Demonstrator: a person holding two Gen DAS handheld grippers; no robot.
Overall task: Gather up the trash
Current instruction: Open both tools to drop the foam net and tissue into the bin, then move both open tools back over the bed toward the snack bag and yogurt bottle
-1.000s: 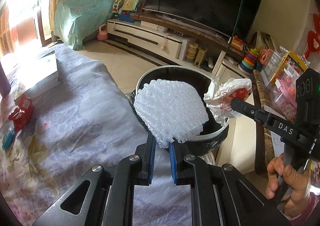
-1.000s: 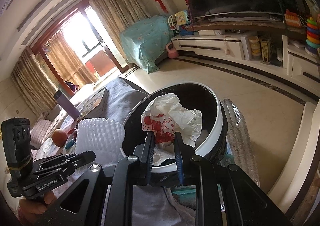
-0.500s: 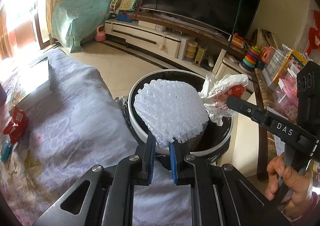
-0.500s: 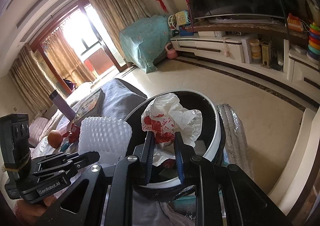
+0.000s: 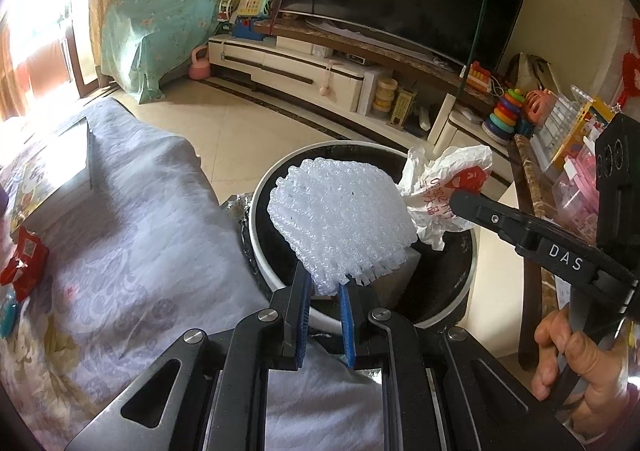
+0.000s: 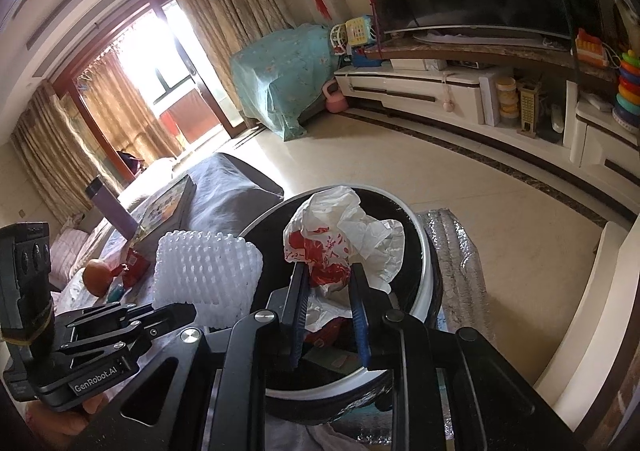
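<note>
My left gripper (image 5: 323,285) is shut on the lower edge of a white foam net sleeve (image 5: 340,227), held over the mouth of a round bin (image 5: 260,211) with a white rim and black inside. My right gripper (image 6: 327,278) is shut on a crumpled white plastic bag with red print (image 6: 340,243), also above the bin (image 6: 424,251). In the right wrist view the foam sleeve (image 6: 208,271) hangs at the left, just outside the rim. The left wrist view shows the bag (image 5: 444,187) at the bin's far right, and some trash lies inside the bin.
A table with a lilac patterned cloth (image 5: 120,231) runs left of the bin, carrying a red packet (image 5: 22,263), a book (image 5: 48,179), an orange (image 6: 98,277) and a purple bottle (image 6: 110,207). A TV stand (image 5: 320,71) and toy-filled shelves (image 5: 560,119) lie beyond bare floor.
Both grippers have shifted toward the bin with their loads. The foam sleeve and the bag now hang more squarely over the bin's opening, and the bin looks nearer.
</note>
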